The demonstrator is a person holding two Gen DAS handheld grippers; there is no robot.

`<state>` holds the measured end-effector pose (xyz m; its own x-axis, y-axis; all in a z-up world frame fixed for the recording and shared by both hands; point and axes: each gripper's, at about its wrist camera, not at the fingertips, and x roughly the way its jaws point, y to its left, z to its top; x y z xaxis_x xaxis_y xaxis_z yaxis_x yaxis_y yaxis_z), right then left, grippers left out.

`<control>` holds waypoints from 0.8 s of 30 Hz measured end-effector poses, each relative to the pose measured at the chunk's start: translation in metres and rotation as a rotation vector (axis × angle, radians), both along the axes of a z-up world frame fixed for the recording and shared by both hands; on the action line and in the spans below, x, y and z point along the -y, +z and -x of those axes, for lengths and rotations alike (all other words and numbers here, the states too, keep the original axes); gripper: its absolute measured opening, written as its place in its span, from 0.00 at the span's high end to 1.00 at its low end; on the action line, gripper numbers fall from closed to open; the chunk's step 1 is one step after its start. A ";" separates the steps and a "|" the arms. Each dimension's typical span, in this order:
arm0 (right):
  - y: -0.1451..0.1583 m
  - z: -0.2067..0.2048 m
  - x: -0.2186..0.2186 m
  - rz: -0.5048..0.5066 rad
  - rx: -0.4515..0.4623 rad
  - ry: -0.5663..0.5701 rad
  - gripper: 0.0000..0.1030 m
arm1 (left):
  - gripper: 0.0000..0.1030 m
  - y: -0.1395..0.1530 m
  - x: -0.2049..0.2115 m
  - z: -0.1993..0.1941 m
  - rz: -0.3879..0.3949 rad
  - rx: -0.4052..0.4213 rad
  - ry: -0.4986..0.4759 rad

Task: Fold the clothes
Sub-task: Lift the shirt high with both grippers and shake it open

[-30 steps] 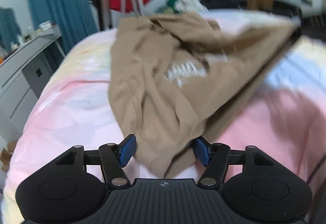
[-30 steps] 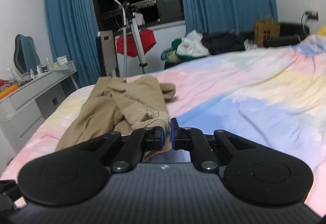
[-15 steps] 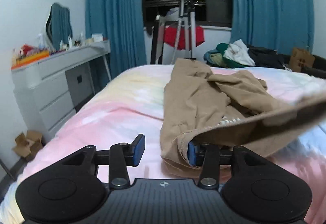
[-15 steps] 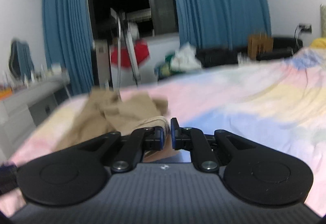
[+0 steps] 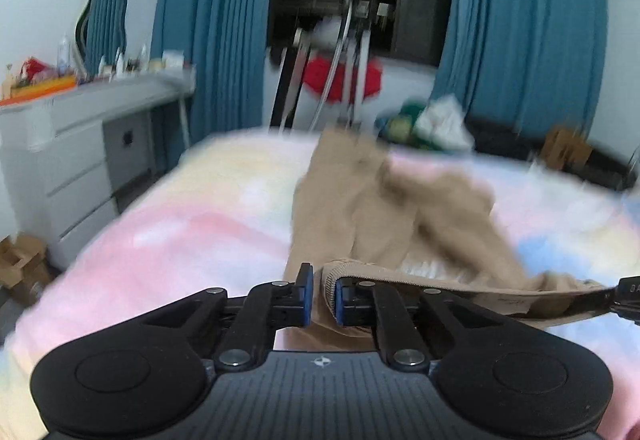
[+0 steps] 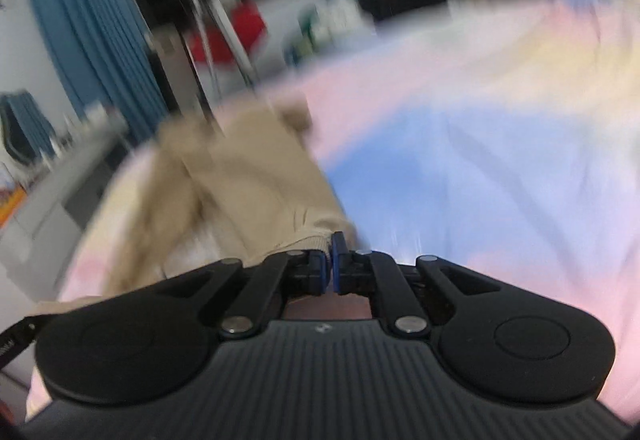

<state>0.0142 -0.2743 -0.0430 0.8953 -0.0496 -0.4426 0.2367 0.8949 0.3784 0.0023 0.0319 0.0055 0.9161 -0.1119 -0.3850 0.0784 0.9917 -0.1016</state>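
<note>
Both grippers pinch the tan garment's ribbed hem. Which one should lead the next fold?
Probably the left gripper: it clamps the hem corner of the tan garment, and its view is clearer. The right gripper also grips, but its view is motion-blurred.

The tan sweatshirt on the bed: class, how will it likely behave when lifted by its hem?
The tan sweatshirt lies rumpled and creased, so it is probably floppy and would sag. Its ribbed hem, stretched between the left gripper and right gripper, looks thick, so likely easy to grip. It seems light, draping over the bed.
</note>
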 end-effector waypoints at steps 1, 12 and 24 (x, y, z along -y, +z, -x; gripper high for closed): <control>0.022 0.004 -0.003 0.020 0.067 -0.004 0.95 | 0.91 0.019 -0.004 0.002 0.037 0.048 -0.009; 0.325 0.094 -0.022 0.218 0.810 -0.084 0.95 | 0.91 0.323 -0.027 0.059 0.202 0.591 -0.086; 0.463 0.172 -0.019 0.323 0.951 -0.073 0.95 | 0.88 0.441 -0.020 0.115 0.137 0.690 -0.130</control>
<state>-0.1574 -0.2556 0.4202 0.8596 -0.1099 0.4990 0.0208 0.9833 0.1807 -0.1123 0.0516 0.4467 0.9217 -0.2429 0.3023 0.2866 0.9518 -0.1089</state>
